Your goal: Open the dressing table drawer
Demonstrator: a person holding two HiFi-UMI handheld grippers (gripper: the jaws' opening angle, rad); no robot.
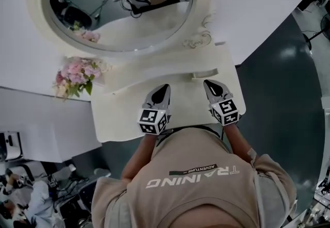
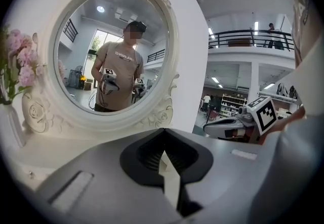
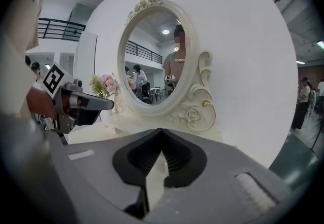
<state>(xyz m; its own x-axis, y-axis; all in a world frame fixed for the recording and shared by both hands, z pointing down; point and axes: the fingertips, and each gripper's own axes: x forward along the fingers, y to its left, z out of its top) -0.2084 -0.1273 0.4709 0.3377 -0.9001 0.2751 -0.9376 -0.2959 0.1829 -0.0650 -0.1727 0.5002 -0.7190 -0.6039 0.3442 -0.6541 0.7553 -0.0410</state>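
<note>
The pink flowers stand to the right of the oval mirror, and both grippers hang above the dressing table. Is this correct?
No: in the head view the pink flowers stand to the left of the oval mirror. The left gripper and right gripper hang above the dressing table.

Cream table (image 1: 129,111): oval mirror (image 1: 118,7) upright at back, pink flowers (image 1: 75,75) beside it at left end.
</note>
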